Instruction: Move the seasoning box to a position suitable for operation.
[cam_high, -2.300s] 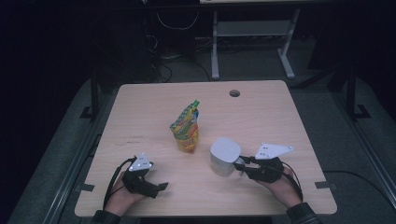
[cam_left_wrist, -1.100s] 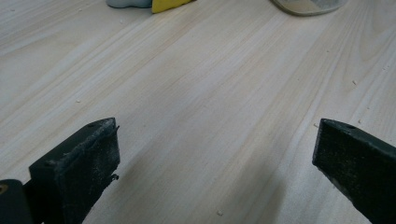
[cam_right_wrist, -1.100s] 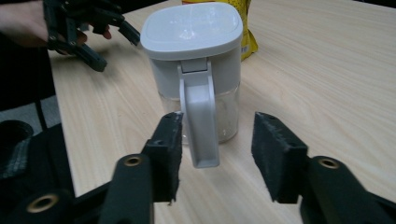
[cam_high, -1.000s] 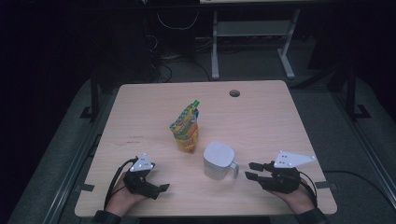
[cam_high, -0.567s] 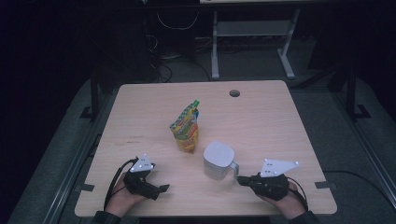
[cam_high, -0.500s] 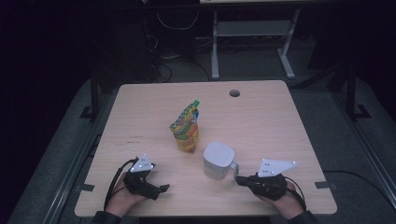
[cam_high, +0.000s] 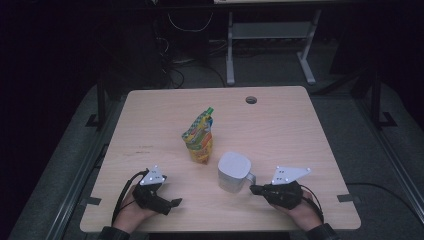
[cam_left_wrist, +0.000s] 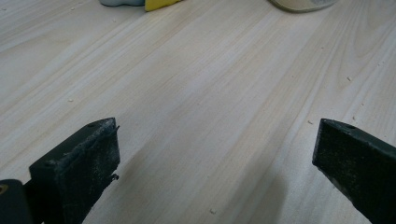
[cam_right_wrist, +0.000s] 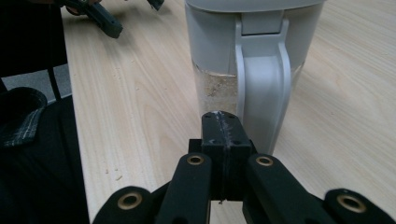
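Jug (cam_high: 233, 171), white with a lid and a handle, stood upright on the bench (cam_high: 280, 125) slightly right of centre, just right of and nearer me than the colourful pouch (cam_high: 199, 138). Its handle pointed toward my right tongs (cam_high: 256, 189), which lay directly off that side, tips near the handle but apart from it. Long axis of the jug was vertical; the handle ran top to bottom. Right hand was plainly the nearer one; the left tongs (cam_high: 174, 202) rested well apart, near the front-left of the bench.

Right tongs: jaws pressed together, holding nothing. Left tongs: jaws spread wide over bare wood, also holding nothing.

The right gripper view showed what the high view could not: the handle (cam_right_wrist: 261, 84) dead ahead, and pale granular contents (cam_right_wrist: 215, 87) behind the translucent wall. Judgement: the right jaws would need to part before taking the handle.
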